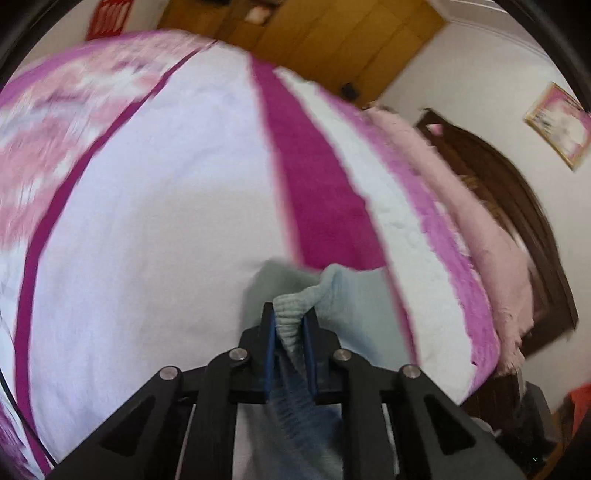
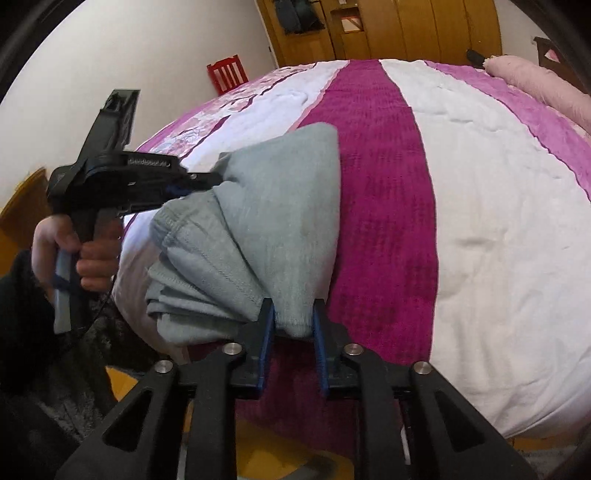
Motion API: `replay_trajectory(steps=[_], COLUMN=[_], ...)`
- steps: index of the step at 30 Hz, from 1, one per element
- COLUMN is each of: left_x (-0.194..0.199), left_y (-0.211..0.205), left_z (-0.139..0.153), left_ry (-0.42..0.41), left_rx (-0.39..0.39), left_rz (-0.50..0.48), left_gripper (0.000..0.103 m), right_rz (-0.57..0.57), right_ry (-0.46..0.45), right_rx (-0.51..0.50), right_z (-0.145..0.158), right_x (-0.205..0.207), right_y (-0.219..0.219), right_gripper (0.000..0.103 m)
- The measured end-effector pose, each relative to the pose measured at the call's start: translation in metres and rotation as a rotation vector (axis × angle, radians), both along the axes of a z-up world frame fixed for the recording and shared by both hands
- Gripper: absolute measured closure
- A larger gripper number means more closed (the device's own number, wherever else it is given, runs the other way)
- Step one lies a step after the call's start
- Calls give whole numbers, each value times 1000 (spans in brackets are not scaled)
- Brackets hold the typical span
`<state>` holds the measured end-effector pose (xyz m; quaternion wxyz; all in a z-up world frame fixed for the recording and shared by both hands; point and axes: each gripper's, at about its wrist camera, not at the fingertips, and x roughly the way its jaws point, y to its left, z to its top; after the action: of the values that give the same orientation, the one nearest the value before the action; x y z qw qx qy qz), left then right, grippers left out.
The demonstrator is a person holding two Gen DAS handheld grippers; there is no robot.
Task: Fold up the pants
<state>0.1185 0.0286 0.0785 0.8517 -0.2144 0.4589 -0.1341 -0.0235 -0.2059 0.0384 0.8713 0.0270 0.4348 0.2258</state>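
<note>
The pants (image 2: 258,221) are light grey-blue and hang bunched between my two grippers above the near edge of the bed (image 2: 498,221). My right gripper (image 2: 293,317) is shut on a fold of the pants at its lower end. My left gripper (image 1: 291,317) is shut on a ribbed edge of the pants (image 1: 295,306). In the right wrist view the left gripper (image 2: 207,181) comes in from the left, held by a hand (image 2: 92,258), and clamps the upper left part of the fabric.
The bed has a white and magenta striped cover (image 1: 317,184). A pink pillow (image 2: 535,81) lies at the far right. A red chair (image 2: 227,74) stands by the wall and yellow wooden wardrobes (image 2: 388,29) stand behind the bed. A dark headboard (image 1: 517,192) is at the right.
</note>
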Motion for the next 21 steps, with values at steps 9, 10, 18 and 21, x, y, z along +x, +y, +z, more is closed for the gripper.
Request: replay_trajectory(steps=[9, 10, 18, 21], left_x=[-51, -59, -85, -89], left_y=[20, 18, -10, -2], left_z=[10, 10, 1, 10], left_ry=[44, 48, 64, 43], left_rx=[-115, -156, -175, -211], left_rz=[-61, -100, -251, -232], left_gripper=[58, 58, 96, 96], right_rz=[141, 164, 229, 196], right_ry=[-256, -263, -170, -174], right_rx=[-169, -183, -149, -149], right_z=[37, 37, 10, 5], right_x=[-47, -48, -45, -38], right_y=[42, 52, 81, 78], right_gripper=[61, 61, 61, 61])
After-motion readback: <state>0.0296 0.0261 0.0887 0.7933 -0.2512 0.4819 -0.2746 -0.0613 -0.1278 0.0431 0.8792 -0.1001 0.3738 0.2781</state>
